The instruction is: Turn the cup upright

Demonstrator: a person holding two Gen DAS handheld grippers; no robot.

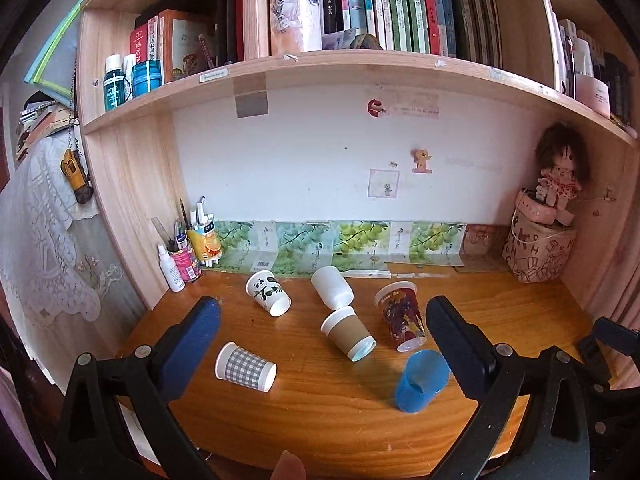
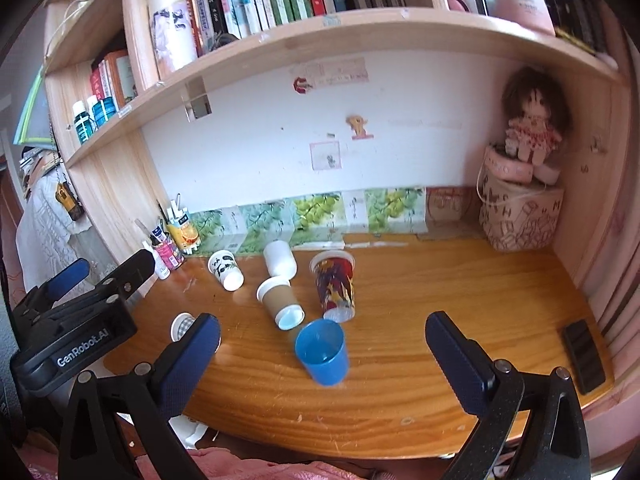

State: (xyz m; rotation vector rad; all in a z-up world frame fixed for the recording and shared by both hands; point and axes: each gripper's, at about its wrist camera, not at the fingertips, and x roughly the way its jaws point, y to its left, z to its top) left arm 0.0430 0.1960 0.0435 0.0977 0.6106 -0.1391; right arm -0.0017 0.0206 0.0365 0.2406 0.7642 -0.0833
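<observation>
Both grippers are held low over the near edge of the wooden desk [image 1: 340,420], fingers spread wide and gripping nothing: the left gripper [image 1: 322,344] faces the cup cluster, and the right gripper [image 2: 322,354] sits further right. Six cups are observed on the desk; the blue cup [image 2: 322,351] stands nearest, mouth up, while the gingham cup [image 1: 245,367], panda cup [image 1: 268,293], white cup [image 1: 332,287], brown-sleeved cup [image 1: 347,333] and red patterned cup [image 1: 400,317] lie tipped over. A dark flat object [image 2: 583,356] is shown only in the right view. "GenRobot.AI" is legible on the left gripper's body there.
</observation>
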